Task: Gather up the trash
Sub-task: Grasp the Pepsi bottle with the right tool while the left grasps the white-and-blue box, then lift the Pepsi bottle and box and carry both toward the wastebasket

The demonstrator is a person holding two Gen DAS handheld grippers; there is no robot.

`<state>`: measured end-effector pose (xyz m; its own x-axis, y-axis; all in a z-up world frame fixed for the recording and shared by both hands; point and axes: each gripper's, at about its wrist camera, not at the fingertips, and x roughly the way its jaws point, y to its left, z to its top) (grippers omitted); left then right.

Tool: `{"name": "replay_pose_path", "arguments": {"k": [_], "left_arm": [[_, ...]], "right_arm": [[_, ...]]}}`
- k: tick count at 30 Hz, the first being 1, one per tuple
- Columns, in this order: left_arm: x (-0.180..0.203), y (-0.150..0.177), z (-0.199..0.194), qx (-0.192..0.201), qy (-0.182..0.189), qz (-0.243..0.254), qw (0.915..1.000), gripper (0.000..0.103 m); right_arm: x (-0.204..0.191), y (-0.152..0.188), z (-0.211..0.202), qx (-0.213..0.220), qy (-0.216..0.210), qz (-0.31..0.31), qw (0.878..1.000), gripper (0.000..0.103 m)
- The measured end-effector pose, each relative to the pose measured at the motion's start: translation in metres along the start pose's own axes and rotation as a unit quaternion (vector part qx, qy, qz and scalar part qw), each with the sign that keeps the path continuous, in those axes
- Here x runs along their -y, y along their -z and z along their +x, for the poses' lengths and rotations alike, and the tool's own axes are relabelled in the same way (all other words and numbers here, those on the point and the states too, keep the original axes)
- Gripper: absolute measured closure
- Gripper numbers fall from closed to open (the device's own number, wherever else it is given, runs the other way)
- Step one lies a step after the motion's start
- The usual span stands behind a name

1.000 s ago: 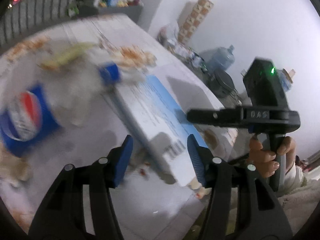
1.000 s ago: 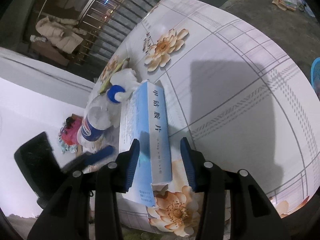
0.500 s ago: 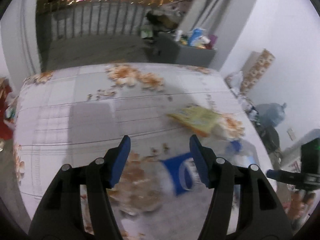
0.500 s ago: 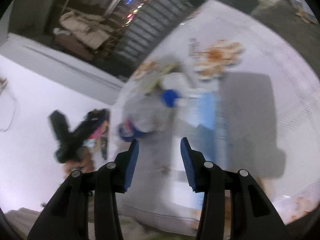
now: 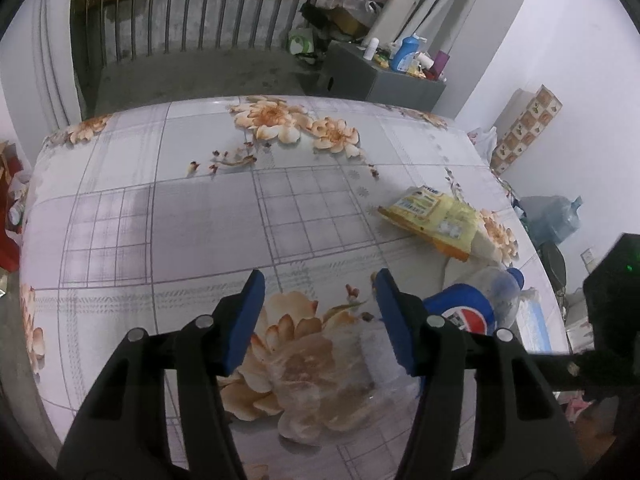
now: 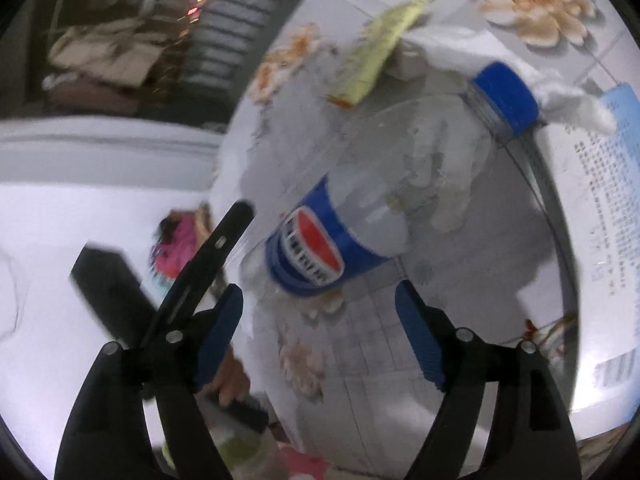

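Right gripper swung off the box, fingers just opened wide, empty, lined up on the bottle; left gripper half open, empty

Bottle lying on table, snack packet behind it, box beside bottle's cap end
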<state>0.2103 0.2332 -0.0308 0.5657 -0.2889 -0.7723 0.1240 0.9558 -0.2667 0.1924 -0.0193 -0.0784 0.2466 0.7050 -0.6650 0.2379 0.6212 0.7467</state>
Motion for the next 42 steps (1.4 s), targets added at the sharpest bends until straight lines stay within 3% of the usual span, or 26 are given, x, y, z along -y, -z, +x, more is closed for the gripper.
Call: {"name": "replay_pose_path", "arguments": {"k": [3,7,12,19,23,28,36,42], "left_arm": [[-0.007,0.004,0.001,-0.003,0.004,0.0,1.0,0.049],[-0.014,0.01,0.004,-0.015,0.011,-0.003,0.9998,0.051],[-0.017,0.019,0.004,-0.028,0.035,-0.014,0.9989,0.054],[0.0,0.041,-0.002,-0.067,0.101,0.001,0.9925,0.057],[0.011,0.053,-0.004,-0.09,0.114,0.019,0.9892,0.057],[0.02,0.066,-0.012,-0.102,0.133,0.024,0.9856,0.058],[0.05,0.068,-0.039,-0.103,0.193,0.028,0.9754,0.058],[0.107,0.066,-0.049,-0.094,0.256,0.066,0.9597,0.058]], "right_arm": [[0.005,-0.002,0.007,0.022,0.037,0.044,0.998,0.026],[0.005,-0.004,0.013,0.044,0.056,0.064,0.995,0.026],[0.01,-0.009,0.018,0.048,0.047,0.085,0.994,0.026],[0.02,-0.008,0.02,0.051,0.033,0.093,0.994,0.026],[0.028,-0.006,0.016,0.047,0.019,0.093,0.994,0.042],[0.035,0.0,0.005,0.043,-0.005,0.071,0.997,0.045],[0.035,0.014,-0.038,0.048,-0.056,0.008,0.997,0.046],[0.061,0.023,-0.121,0.112,-0.063,-0.024,0.991,0.046]]}}
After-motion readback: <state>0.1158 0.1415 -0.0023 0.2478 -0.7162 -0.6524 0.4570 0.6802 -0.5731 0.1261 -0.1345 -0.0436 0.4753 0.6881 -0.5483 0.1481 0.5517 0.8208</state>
